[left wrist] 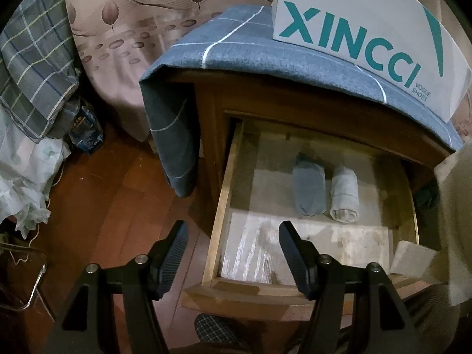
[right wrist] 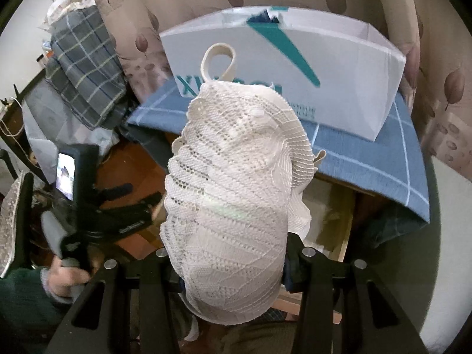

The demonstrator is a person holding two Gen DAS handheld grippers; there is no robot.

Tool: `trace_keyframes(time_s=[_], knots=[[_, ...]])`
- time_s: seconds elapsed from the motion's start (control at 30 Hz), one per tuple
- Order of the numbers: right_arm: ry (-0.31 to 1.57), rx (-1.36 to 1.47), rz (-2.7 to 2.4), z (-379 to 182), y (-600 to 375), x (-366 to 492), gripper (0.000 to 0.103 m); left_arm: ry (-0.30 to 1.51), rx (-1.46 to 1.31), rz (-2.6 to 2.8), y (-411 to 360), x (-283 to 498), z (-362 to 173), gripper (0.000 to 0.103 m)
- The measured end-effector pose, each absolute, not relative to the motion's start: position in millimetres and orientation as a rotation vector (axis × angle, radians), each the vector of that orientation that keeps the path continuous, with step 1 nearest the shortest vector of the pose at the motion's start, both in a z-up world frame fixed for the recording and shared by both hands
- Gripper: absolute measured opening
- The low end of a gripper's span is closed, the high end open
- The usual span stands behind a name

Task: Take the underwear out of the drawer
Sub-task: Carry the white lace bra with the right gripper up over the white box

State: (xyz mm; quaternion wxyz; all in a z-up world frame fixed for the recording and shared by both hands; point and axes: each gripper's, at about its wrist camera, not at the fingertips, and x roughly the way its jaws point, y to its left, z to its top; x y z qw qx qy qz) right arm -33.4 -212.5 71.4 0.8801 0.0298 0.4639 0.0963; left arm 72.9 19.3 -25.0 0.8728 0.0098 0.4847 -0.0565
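- The right hand-held gripper (right wrist: 233,268) pinches a bundled white lace underwear (right wrist: 233,194), soft and openwork, above the wooden drawer (left wrist: 219,203).
- The left hand-held gripper (left wrist: 233,253) stands spread, empty, over the drawer's near-left corner.
- Two rolled cloths (left wrist: 324,190) lie inside.

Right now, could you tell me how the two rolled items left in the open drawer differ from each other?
The blue-grey roll is darker and looks longer and wider than the white roll. The blue-grey roll lies to the left, the white roll to its right. Both are rolled fabric, lying side by side on the drawer floor.
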Motion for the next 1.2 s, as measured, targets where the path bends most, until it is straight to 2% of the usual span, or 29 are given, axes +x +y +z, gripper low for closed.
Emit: trace_keyframes(time_s=[0.33, 0.93, 1.2], knots=[[0.860, 0.053, 0.226, 142.9, -208.6, -41.7, 0.042, 1.020, -0.001, -0.120, 22.1, 74.8, -25.8, 0.065], [0.585, 0.007, 0.125, 297.8, -231.0, 35.0, 0.042, 1.019, -0.019, -0.129, 23.8, 75.3, -25.3, 0.065], [0.610, 0.004, 0.043, 306.8, -250.2, 100.8, 0.042, 1.022, -0.048, -0.130, 26.7, 76.3, -26.1, 0.065]])
